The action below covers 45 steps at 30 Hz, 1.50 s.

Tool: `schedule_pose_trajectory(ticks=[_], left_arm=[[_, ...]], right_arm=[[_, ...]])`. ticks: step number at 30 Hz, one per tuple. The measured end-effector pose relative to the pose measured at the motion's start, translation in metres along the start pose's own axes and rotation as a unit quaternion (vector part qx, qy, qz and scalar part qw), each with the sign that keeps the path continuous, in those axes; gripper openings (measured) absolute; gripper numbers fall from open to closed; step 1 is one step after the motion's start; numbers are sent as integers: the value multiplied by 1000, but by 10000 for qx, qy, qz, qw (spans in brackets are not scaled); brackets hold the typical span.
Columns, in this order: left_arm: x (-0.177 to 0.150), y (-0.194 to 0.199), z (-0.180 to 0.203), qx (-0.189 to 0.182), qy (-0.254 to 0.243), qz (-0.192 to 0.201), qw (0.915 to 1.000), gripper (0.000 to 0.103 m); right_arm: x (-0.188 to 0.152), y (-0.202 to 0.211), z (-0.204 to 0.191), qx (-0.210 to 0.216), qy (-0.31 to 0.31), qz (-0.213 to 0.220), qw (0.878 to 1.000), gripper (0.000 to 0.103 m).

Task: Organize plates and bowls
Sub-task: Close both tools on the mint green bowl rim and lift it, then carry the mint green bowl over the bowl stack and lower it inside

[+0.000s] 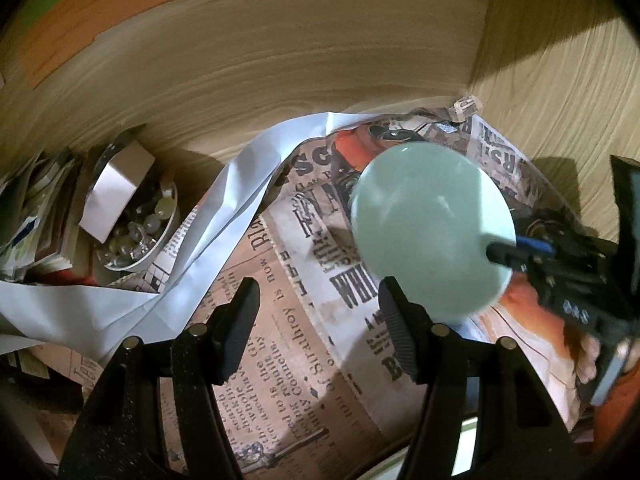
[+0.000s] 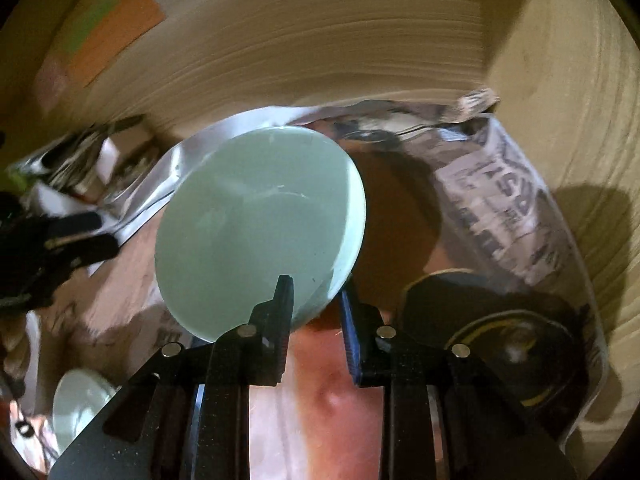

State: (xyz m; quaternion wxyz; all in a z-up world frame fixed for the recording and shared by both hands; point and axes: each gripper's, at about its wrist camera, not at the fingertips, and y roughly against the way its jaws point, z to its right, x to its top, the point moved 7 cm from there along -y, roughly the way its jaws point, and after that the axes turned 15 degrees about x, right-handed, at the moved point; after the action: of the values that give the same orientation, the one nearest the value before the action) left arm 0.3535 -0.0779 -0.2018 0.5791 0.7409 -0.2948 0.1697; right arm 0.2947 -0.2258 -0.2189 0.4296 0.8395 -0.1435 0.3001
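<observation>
A pale green bowl is held tilted by its rim in my right gripper, above the newspaper lining of a wooden cabinet shelf. The same bowl shows in the left wrist view, with my right gripper clamped on its right rim. My left gripper is open and empty, hovering over the newspaper just left of the bowl. A second pale green dish sits low at the left in the right wrist view.
A metal bowl of glass beads with a white box in it stands at the left, beside stacked papers. A white paper strip lies across the lining. A dark round object lies at the right. Wooden walls close off back and right.
</observation>
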Motion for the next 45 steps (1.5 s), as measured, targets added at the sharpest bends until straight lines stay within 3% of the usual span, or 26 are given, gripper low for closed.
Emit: schedule_pose_trajectory(ticks=[10, 17, 19, 22, 32, 45], left_arm=[[-5, -25, 9, 99, -120, -275, 9995, 61], [-11, -42, 23, -243, -271, -607, 9975, 28], [-13, -45, 25, -300, -275, -634, 9972, 26], [-13, -44, 30, -424, -321, -641, 9965, 14], [-17, -31, 35, -412, -436, -575, 9965, 15], [-20, 34, 10, -481, -143, 149, 9986, 15]], right_arm=[[-16, -5, -25, 485, 152, -114, 9986, 21], [-13, -5, -20, 594, -177, 30, 9981, 21], [-11, -6, -20, 524, -178, 86, 9984, 21], [-8, -7, -21, 393, -121, 146, 9990, 22], [-4, -1, -22, 248, -149, 310, 9991, 22], [-2, 39, -67, 179, 174, 844, 9961, 22]])
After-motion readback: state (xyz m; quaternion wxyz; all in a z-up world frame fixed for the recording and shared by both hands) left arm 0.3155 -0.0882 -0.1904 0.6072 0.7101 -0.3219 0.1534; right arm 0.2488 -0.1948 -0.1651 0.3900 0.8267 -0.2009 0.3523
